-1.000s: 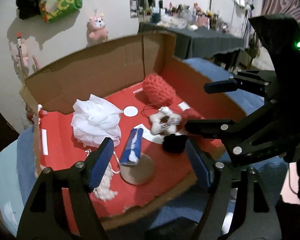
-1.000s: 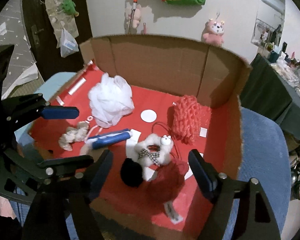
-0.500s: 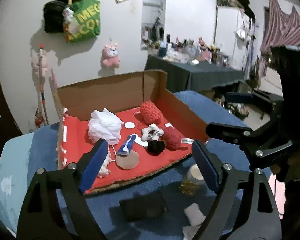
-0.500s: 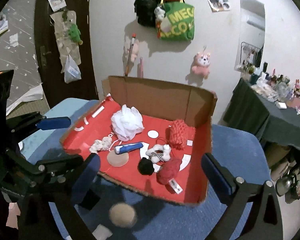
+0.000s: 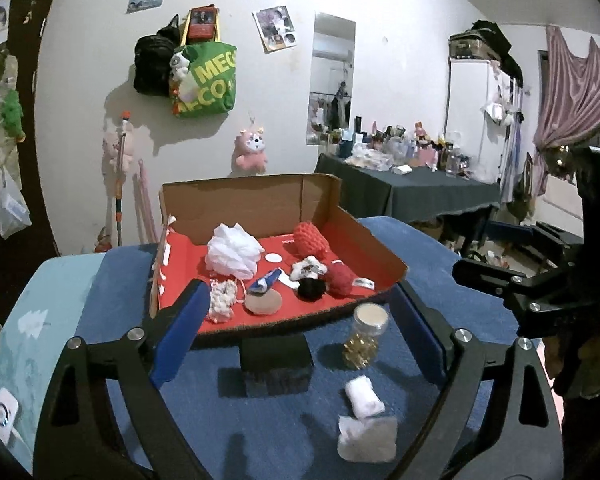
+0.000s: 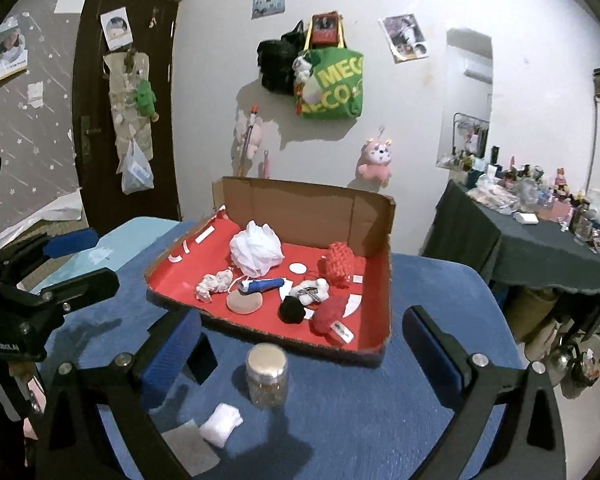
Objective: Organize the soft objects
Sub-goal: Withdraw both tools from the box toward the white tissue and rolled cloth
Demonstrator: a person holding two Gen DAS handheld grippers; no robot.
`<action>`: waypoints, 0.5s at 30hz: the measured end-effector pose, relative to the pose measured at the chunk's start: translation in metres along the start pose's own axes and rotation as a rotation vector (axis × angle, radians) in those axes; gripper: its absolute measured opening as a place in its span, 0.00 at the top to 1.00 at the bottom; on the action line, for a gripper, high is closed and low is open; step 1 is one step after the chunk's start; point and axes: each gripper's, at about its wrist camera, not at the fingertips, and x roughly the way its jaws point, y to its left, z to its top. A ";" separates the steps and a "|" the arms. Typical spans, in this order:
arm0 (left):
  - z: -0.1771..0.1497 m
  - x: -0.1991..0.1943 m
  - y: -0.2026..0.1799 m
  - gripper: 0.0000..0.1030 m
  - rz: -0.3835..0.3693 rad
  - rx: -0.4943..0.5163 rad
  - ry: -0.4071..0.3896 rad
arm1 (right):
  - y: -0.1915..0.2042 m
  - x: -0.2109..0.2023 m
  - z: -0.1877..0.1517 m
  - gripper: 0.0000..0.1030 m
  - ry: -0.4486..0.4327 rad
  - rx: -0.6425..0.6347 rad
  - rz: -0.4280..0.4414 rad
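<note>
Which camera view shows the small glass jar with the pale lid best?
The right wrist view: the small glass jar with the pale lid stands near and unobstructed between the open right gripper fingers. The left wrist view shows the jar smaller and farther off.

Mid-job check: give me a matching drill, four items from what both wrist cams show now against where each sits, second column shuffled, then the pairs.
Things:
1. fluffy white mesh bath pouf
2. glass jar with a pale lid
3. red knitted pouch
4. rolled white cloth

Places:
A. on the blue cover, just in front of the red-lined cardboard box
B. in the box, near its right wall
C. on the blue cover, nearest the cameras
D. in the box, rear middle, by the back wall

Pairs: 1-D, 2-A, 3-B, 4-C
</note>
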 end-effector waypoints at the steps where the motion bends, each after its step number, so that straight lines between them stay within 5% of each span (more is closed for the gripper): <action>1: -0.005 -0.004 -0.002 0.11 0.001 0.000 -0.004 | 0.000 -0.005 -0.004 0.00 -0.006 0.006 -0.003; 15: -0.051 -0.013 -0.013 0.10 0.050 -0.027 0.015 | 0.013 -0.040 -0.064 0.00 -0.043 0.050 -0.067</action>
